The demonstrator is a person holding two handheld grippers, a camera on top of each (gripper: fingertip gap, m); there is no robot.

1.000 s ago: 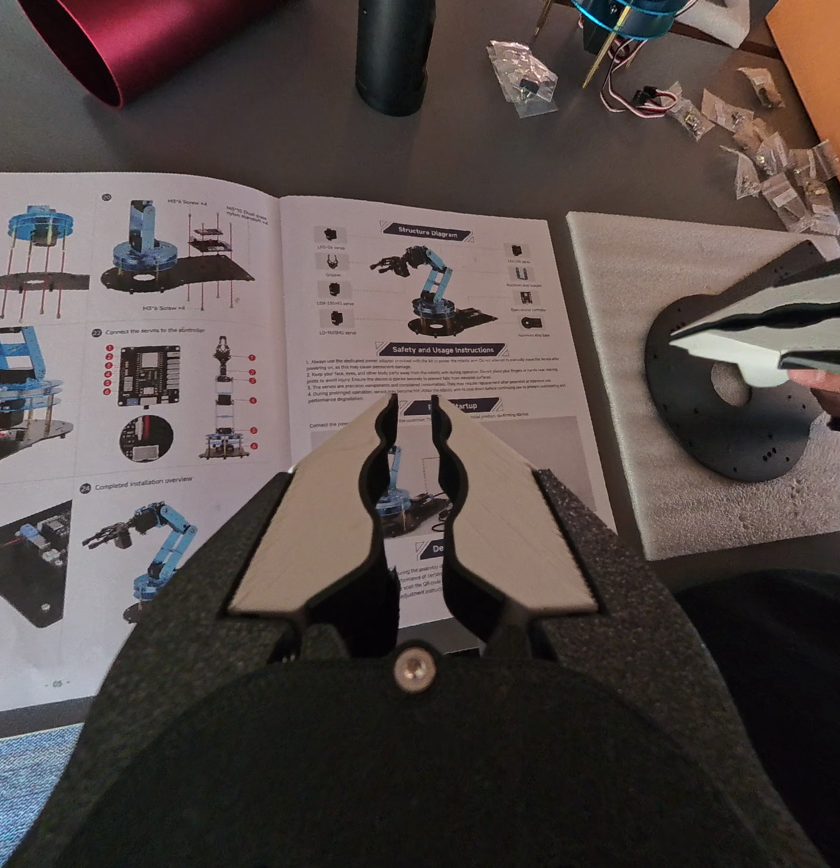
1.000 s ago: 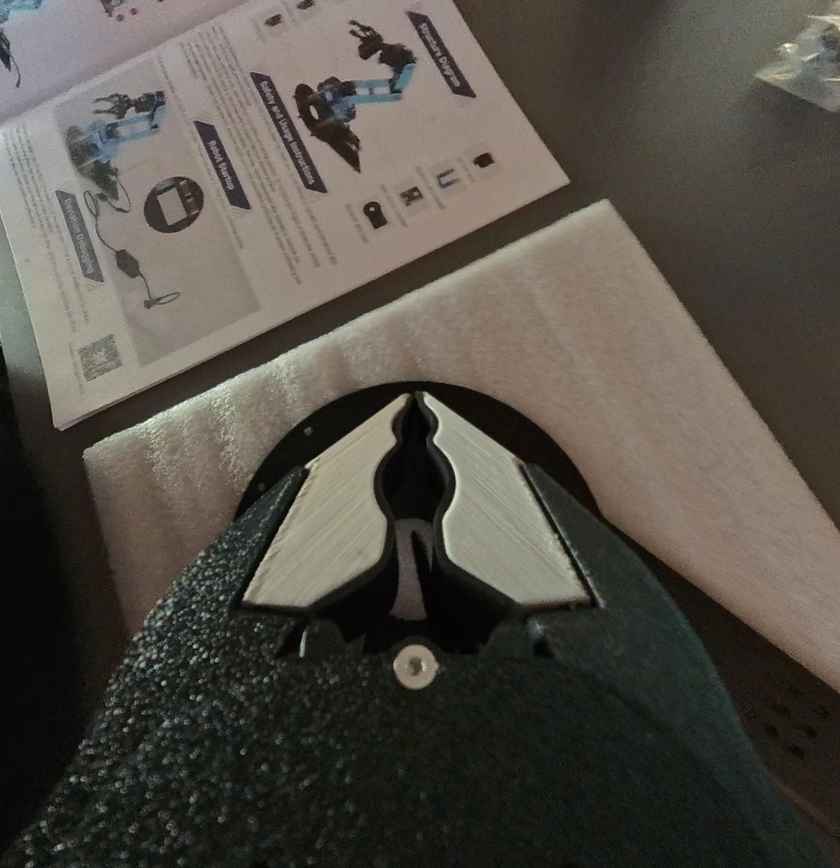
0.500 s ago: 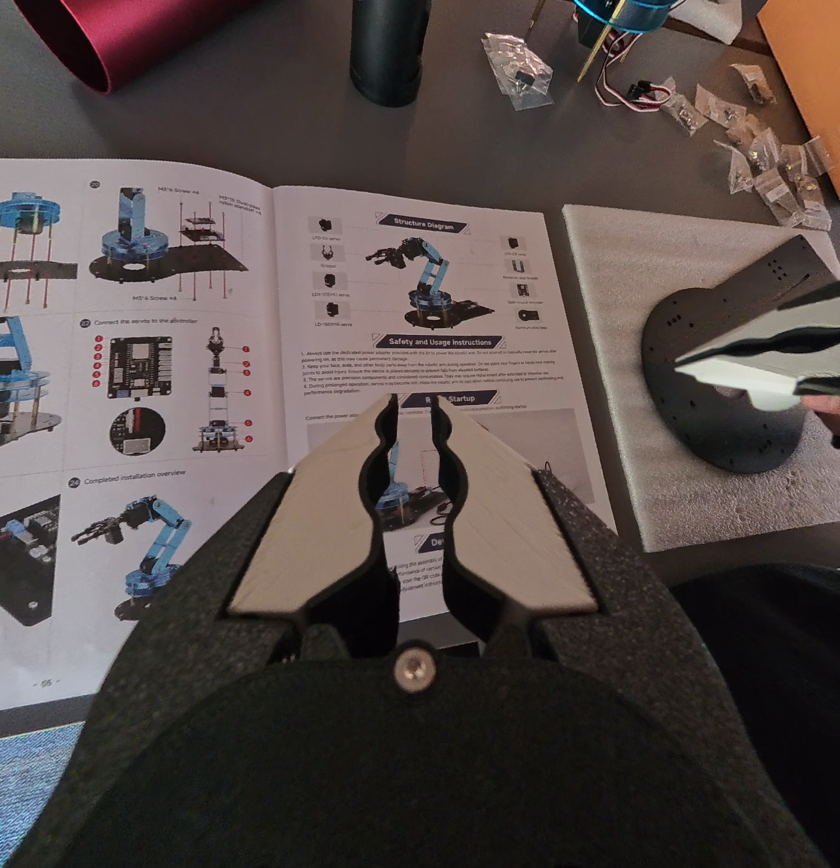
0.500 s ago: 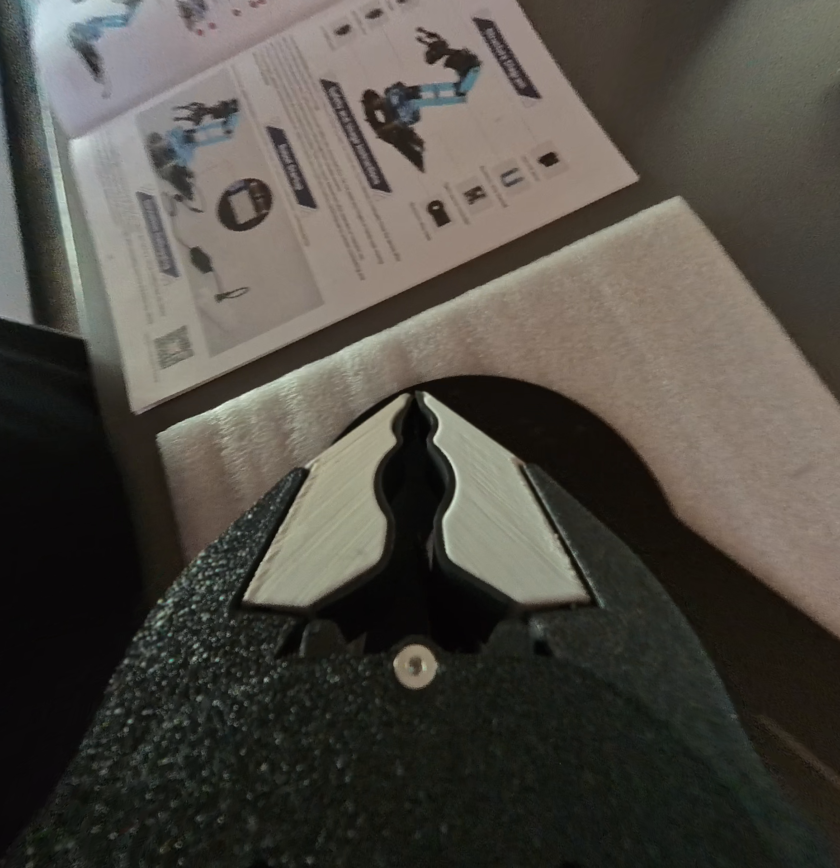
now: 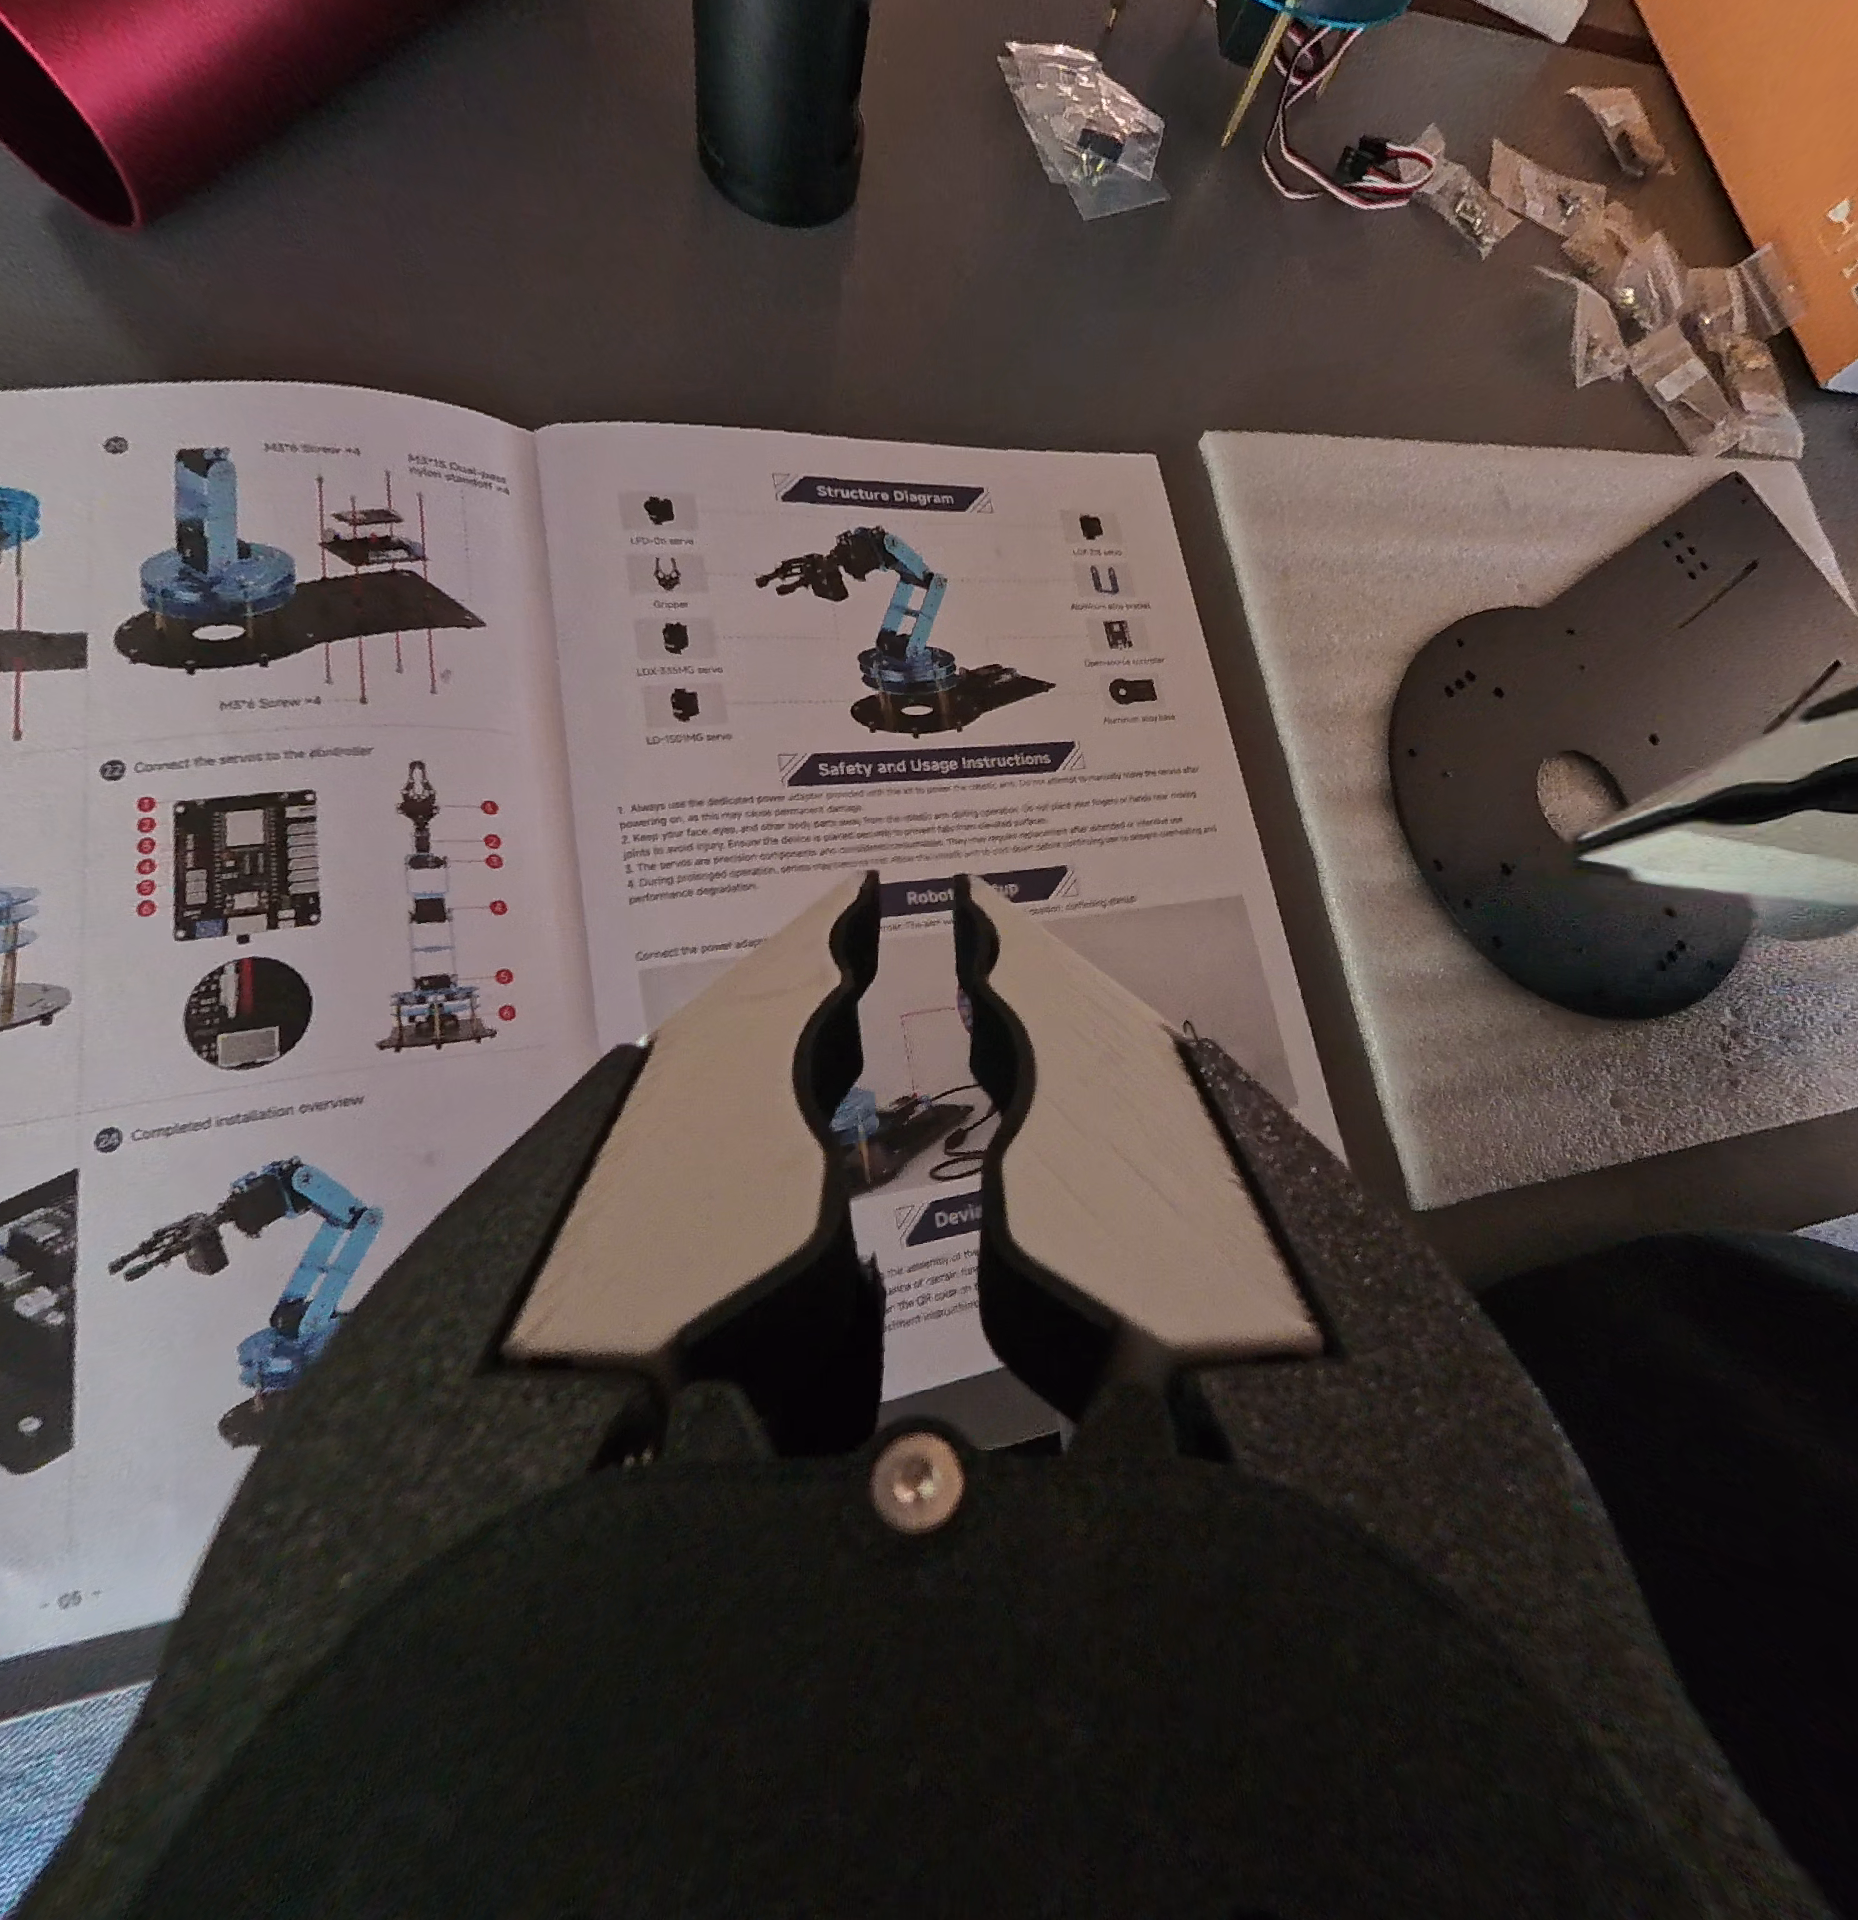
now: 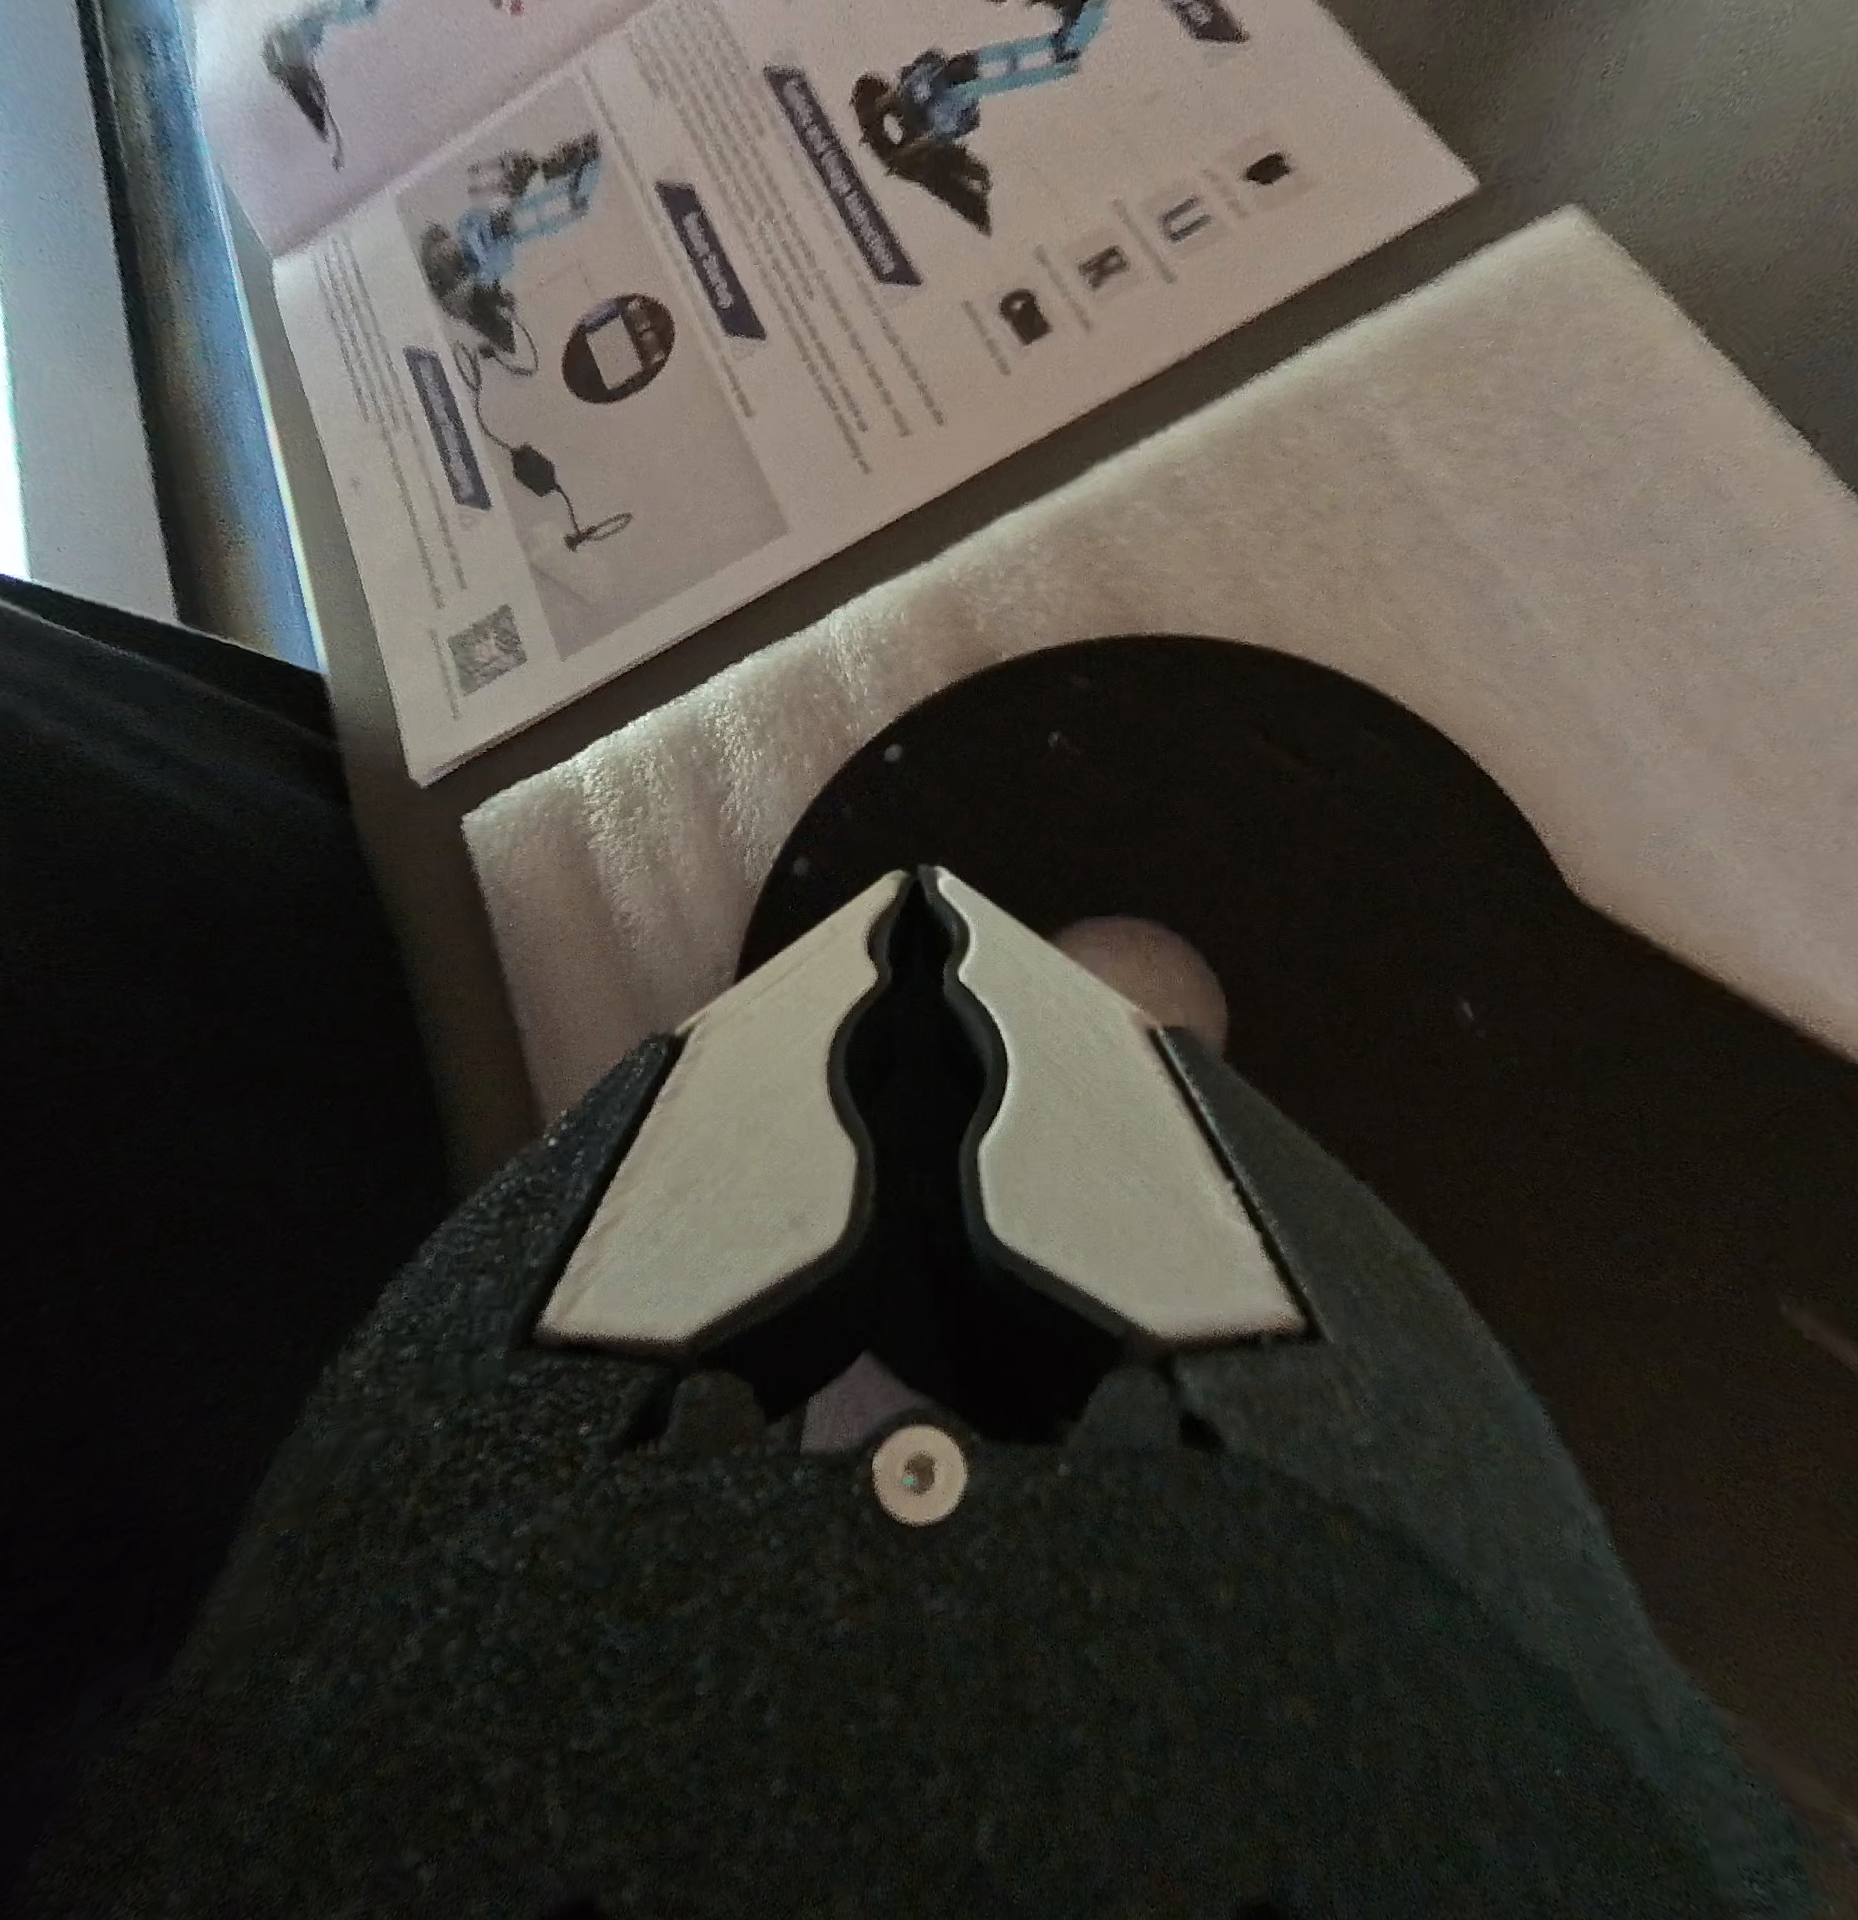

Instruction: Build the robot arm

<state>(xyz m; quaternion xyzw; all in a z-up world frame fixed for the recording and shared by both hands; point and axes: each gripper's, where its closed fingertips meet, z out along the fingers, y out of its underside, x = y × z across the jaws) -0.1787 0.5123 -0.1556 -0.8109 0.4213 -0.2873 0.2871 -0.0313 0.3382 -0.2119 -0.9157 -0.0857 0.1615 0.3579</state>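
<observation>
Drawn back over the flat black perforated metal plate (image 6: 1320, 831) on white foam sheet (image 6: 1424, 468), right tool (image 6: 920, 883) hovers clenched, empty; left tool (image 5: 914, 883) hangs released above the open illustrated booklet (image 5: 333, 935).

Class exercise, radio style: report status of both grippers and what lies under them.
Left gripper open, empty, over open booklet. Right gripper shut, empty, over black plate on white foam sheet. Nothing between them.
</observation>
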